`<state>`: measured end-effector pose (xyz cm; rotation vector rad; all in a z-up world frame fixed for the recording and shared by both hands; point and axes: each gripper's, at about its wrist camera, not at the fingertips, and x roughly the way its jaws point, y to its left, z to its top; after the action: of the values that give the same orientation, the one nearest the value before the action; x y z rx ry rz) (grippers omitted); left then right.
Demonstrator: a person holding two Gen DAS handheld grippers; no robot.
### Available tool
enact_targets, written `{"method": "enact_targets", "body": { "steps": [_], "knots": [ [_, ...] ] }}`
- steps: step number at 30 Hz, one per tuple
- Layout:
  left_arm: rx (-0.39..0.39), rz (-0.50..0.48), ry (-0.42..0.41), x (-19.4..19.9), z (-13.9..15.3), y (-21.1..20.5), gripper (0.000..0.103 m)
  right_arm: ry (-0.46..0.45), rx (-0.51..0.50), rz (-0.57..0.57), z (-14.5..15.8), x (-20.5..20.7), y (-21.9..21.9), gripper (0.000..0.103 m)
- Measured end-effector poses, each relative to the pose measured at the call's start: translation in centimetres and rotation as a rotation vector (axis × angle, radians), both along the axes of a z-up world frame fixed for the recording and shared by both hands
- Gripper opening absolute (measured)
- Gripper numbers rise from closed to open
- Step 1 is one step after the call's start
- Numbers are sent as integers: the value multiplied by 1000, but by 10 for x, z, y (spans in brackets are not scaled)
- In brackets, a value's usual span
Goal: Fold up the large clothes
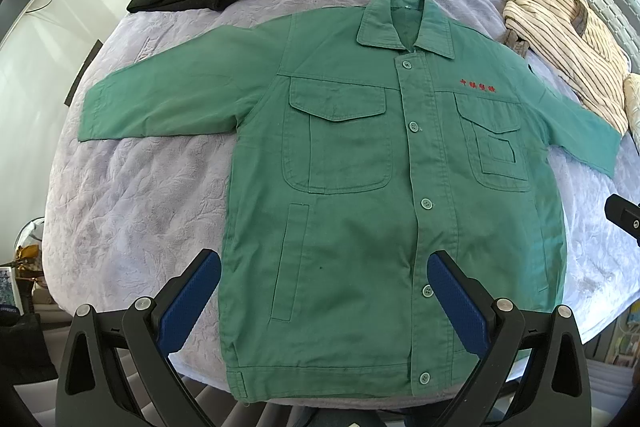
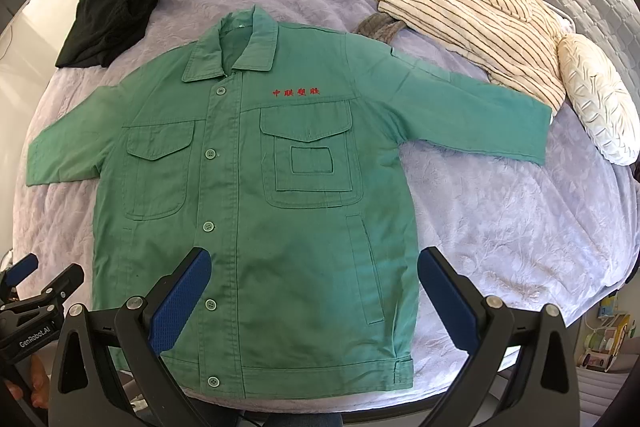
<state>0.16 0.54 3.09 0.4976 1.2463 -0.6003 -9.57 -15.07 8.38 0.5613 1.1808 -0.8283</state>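
The bed (image 2: pixel 500 219), under a lilac quilted cover, carries everything. A green jacket (image 2: pixel 256 211) lies flat on it, buttoned, front up, collar away, sleeves spread, hem at the near edge. A striped robe (image 2: pixel 472 15) touches the jacket's sleeve end on that side, beside a white cushion (image 2: pixel 596 103); black clothes (image 2: pixel 108 15) lie apart at the far left. The left gripper (image 1: pixel 324 291) and right gripper (image 2: pixel 314 287) hover over the hem, jaws wide open, holding nothing. Likely risks: a pinch catching the soft cover too, or a sleeve dragging the robe. The room is bright; clutter stands below the bed's edge.
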Motion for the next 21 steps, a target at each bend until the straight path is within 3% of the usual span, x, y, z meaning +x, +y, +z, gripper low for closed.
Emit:
{"method": "enact_targets", "body": {
  "steps": [21],
  "knots": [
    [0, -1, 0, -1, 0, 0, 103, 4, 18, -3, -4, 1, 0, 103]
  ]
}}
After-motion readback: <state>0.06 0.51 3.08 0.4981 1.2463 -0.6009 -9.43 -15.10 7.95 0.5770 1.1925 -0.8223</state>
